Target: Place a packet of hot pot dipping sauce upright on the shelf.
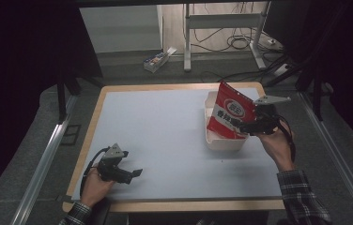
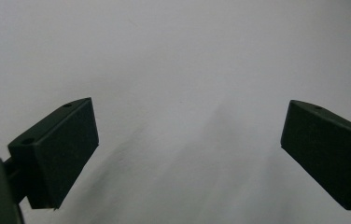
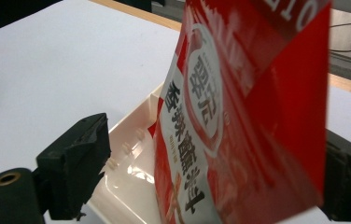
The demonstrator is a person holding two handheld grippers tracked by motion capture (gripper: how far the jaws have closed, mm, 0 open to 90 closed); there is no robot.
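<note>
We look down on a table (image 1: 165, 136) with a pale grey-white top and a light wooden rim. Around it the room is dim, with dark drapes to the left and right. Beyond the far edge the floor is grey, and on it lies a small cardboard box (image 1: 156, 61). Behind that stands the white metal frame of a desk (image 1: 224, 21), with black cables (image 1: 240, 42) coiled on the floor beneath it.

Near the table's right far corner sits a shallow white tray (image 1: 221, 140). A red and white snack bag (image 1: 229, 112) with printed Chinese characters stands tilted in it, its lower end inside the tray and its top leaning up and away.

The right gripper (image 1: 254, 125) reaches in from the right, held by a hand (image 1: 275, 145) in a plaid sleeve. In the right gripper view its 2 black jaws stand wide apart, 1 on each side of the bag (image 3: 243, 116), with a clear gap at the left jaw; we cannot tell whether the right jaw touches the bag. The tray (image 3: 131, 154) shows below.

The left gripper (image 1: 134, 173) rests low near the table's near left corner, well apart from the tray. In the left gripper view its jaws are spread, with bare tabletop (image 2: 187, 70) between them.
</note>
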